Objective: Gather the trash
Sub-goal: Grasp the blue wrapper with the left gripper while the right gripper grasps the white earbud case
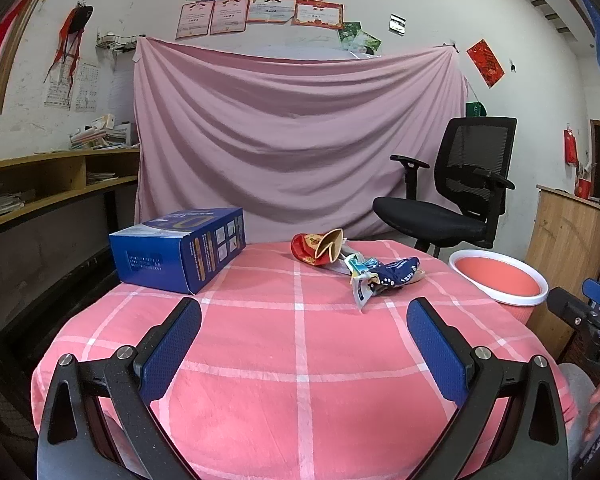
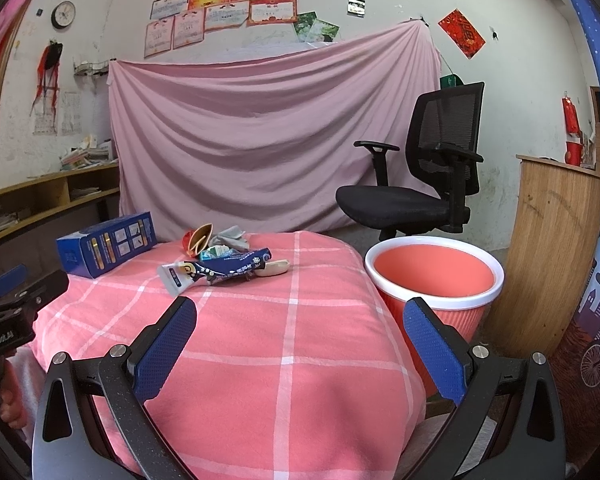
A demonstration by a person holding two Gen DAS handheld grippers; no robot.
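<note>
A pile of trash lies at the far side of the pink checked table (image 1: 300,344): a red and tan paper cone (image 1: 320,248), a dark blue wrapper (image 1: 396,271) and a small white packet (image 1: 362,292). In the right wrist view I see the blue wrapper (image 2: 228,268), the cone (image 2: 198,238), a grey crumpled piece (image 2: 230,238) and a beige piece (image 2: 272,268). A coral bin with a white rim (image 2: 436,276) stands right of the table, also in the left wrist view (image 1: 500,276). My left gripper (image 1: 304,316) and right gripper (image 2: 300,316) are open, empty, short of the pile.
A blue cardboard box (image 1: 180,250) lies at the table's far left, also in the right wrist view (image 2: 104,244). A black office chair (image 1: 452,196) stands behind the table. A wooden cabinet (image 2: 552,256) is at the right, shelves (image 1: 52,184) at the left.
</note>
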